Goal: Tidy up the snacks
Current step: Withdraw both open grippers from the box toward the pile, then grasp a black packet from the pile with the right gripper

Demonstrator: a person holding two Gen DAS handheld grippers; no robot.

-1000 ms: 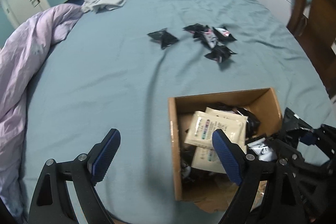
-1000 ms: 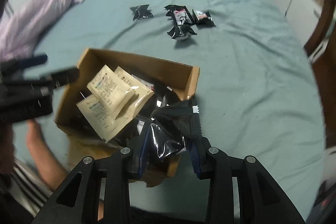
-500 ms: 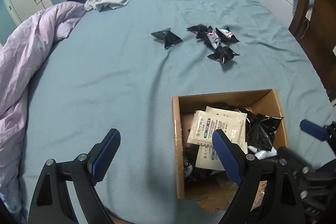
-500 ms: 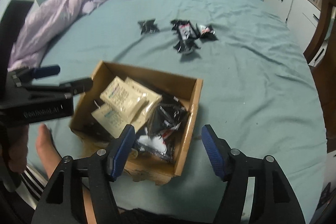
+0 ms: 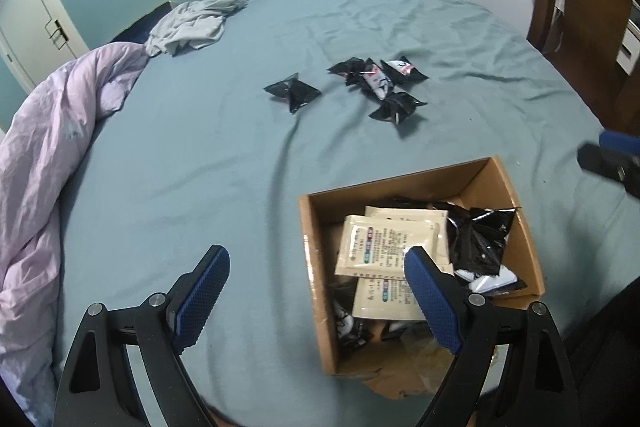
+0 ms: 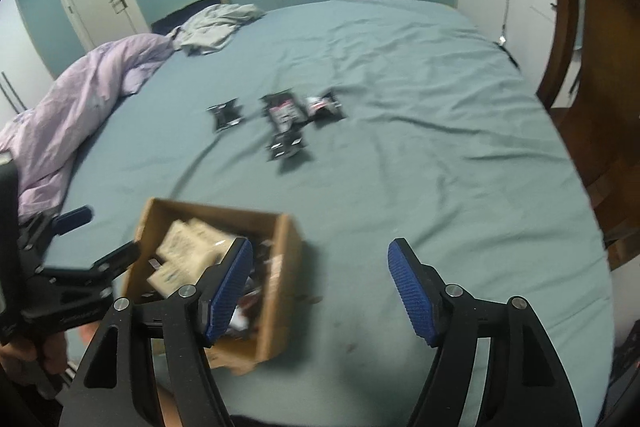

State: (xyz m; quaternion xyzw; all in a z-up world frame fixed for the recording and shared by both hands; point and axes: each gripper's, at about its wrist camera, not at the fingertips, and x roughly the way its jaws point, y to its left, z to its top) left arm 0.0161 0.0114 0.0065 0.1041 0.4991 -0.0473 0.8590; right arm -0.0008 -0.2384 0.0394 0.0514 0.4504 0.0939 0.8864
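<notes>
Blue bed holds the box near its front edge and black packs mid-bed; both claws, left and right, gape empty, right widening, so soft sheets could spoil a grab.

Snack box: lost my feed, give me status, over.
Left gripper open, empty. Right gripper opening, nothing between its jaws. Cardboard box holds cream sachets and black packets; loose black snack packets remain on the bed. Path clear.
</notes>
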